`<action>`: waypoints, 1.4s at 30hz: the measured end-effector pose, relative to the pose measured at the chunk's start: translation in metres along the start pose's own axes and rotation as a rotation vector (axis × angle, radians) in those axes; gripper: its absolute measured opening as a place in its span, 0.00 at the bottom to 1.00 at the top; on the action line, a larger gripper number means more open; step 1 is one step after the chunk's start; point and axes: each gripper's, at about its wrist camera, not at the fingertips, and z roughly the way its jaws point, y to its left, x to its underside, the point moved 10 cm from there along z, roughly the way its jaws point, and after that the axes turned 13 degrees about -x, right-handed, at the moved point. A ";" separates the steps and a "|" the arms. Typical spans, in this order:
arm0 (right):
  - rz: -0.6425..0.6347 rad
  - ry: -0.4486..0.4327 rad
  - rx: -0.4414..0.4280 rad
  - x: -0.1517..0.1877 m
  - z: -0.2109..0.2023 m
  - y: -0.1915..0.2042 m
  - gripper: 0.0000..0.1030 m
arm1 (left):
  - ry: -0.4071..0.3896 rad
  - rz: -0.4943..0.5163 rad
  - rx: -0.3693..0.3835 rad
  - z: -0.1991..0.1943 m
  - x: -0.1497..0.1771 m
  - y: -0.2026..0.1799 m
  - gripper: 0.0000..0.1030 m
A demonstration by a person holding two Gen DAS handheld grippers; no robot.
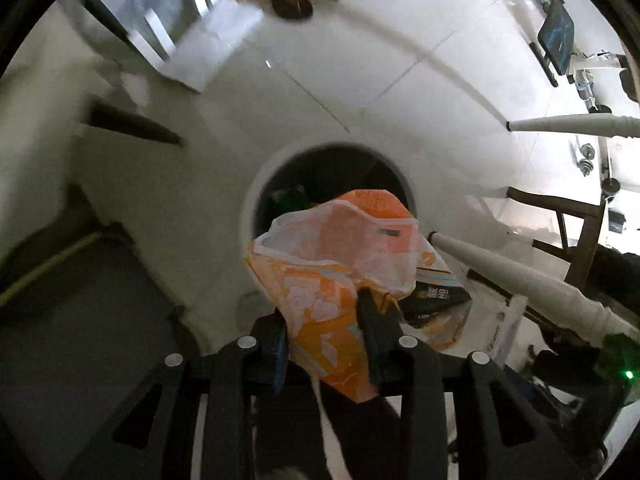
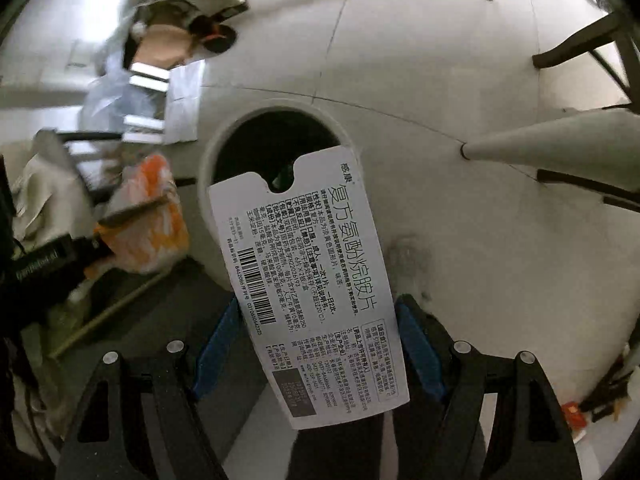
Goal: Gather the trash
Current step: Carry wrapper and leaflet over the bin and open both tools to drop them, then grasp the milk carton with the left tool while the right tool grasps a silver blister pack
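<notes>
**Two grippers holding trash over the bin**

Both grippers are carrying a piece of trash above a round white trash bin (image 1: 256, 200) that is standing on a pale tiled floor (image 1: 360, 64).

The left gripper (image 1: 326, 320) is clamping a crumpled orange snack bag (image 1: 320, 304) between its black fingers (image 1: 372, 320), the bag bulging upward and forward from the grip. In the left wrist view the bag's top is overlapping the near rim of the bin's dark opening, and a torn flap with a dark printed panel is hanging off to the right of the fingers. Something green is showing inside the bin, too dim to identify.

The right gripper (image 2: 316, 320) is pinching a flattened white medicine box (image 2: 308, 280), printed with black Chinese text and a barcode, between its blue-padded fingers (image 2: 416, 344). The box is sticking forward, and its notched far end is lying across the near edge of the bin (image 2: 208, 160) opening in the right wrist view. Off to the left in that view, the left gripper (image 2: 96, 244) is appearing blurred with the orange bag (image 2: 152, 216) in its grasp, beside the bin.

White tapered furniture legs (image 1: 520, 276) and dark chair legs (image 1: 560, 204) are standing on the floor to the right of the bin. A dark mat (image 2: 180, 300) is lying just below the bin.
</notes>
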 end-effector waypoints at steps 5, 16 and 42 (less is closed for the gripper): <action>0.042 0.040 -0.047 -0.034 0.062 -0.021 0.77 | 0.006 -0.025 0.024 0.046 -0.016 -0.008 0.89; -0.029 0.024 -0.143 -0.063 0.108 -0.003 1.00 | -0.220 -0.108 -0.246 0.027 -0.007 0.063 0.95; -0.254 -0.143 0.225 -0.009 -0.037 0.018 1.00 | -0.245 0.045 -0.316 -0.060 0.074 0.032 0.95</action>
